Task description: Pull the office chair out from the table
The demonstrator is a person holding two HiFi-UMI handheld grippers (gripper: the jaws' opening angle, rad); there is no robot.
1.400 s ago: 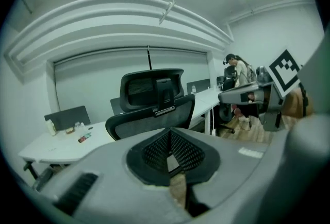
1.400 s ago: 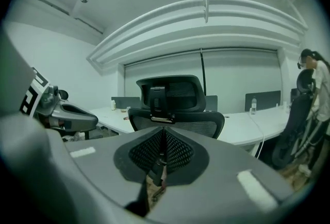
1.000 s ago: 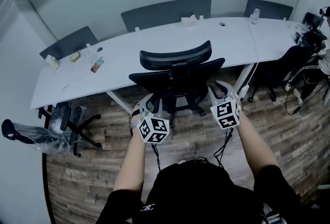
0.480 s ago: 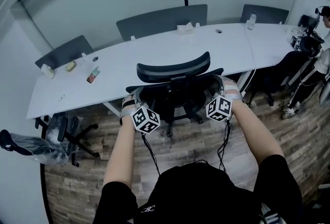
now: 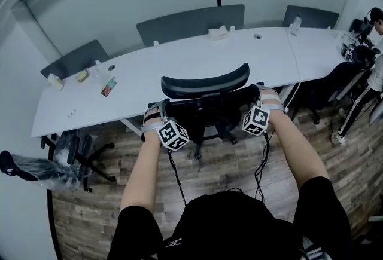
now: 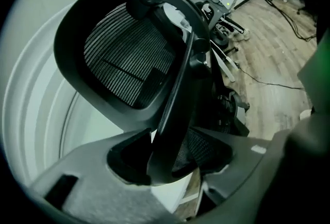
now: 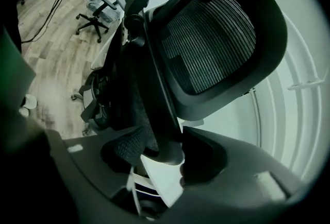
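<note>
Pale, flat wall panels back a long white table (image 5: 179, 61) with a smooth top and a curved front edge. Grey chair backs (image 5: 190, 20) stand along its far side. Wood-grain plank flooring (image 5: 221, 163) runs beneath. A tissue box (image 5: 219, 30), a bottle (image 5: 295, 21) and a few small packets (image 5: 109, 86) lie on the tabletop.

The black office chair (image 5: 206, 106) stands tucked against the table's near edge, its back toward the person. It has a curved headrest (image 5: 206, 80) of ribbed mesh in a thick, rounded plastic rim, set above a wider mesh backrest.

The left gripper (image 5: 157, 115) reaches the backrest's left edge, and the right gripper (image 5: 263, 96) reaches its right edge. Both marker cubes face the camera.

In the left gripper view, the backrest's smooth black side rim (image 6: 172, 115) runs down between the matte grey jaws. They have just been closing, and they clamp the rim with mesh pressed toward the right jaw.

In the right gripper view, the opposite rim (image 7: 162, 115) sits between the jaws. These have just been opening and stand wide around it. One pad is just beside the rim, and no squeeze is evident.
</note>
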